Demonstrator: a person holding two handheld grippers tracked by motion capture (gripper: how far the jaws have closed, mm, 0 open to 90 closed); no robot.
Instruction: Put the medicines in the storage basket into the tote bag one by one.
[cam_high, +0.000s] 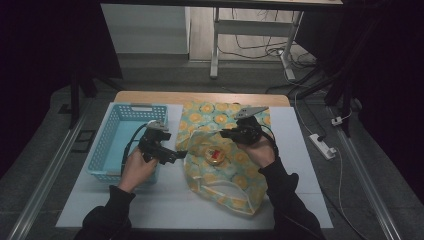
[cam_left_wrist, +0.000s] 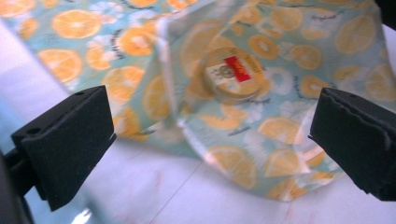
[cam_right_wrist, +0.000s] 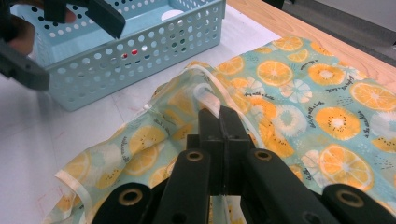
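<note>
The right tongs (cam_high: 227, 134) are pinching the orange-print cloth (cam_high: 235, 175) up over the round tin (cam_high: 216, 155), wrapping it, while the left tongs (cam_high: 181, 154) are hovering spread beside it.

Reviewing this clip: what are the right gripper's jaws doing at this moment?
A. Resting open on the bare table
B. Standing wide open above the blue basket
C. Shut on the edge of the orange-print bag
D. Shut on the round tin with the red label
C: in the right gripper view the right gripper has its jaws pressed together on a raised edge of the orange-print bag, away from the basket.
</note>
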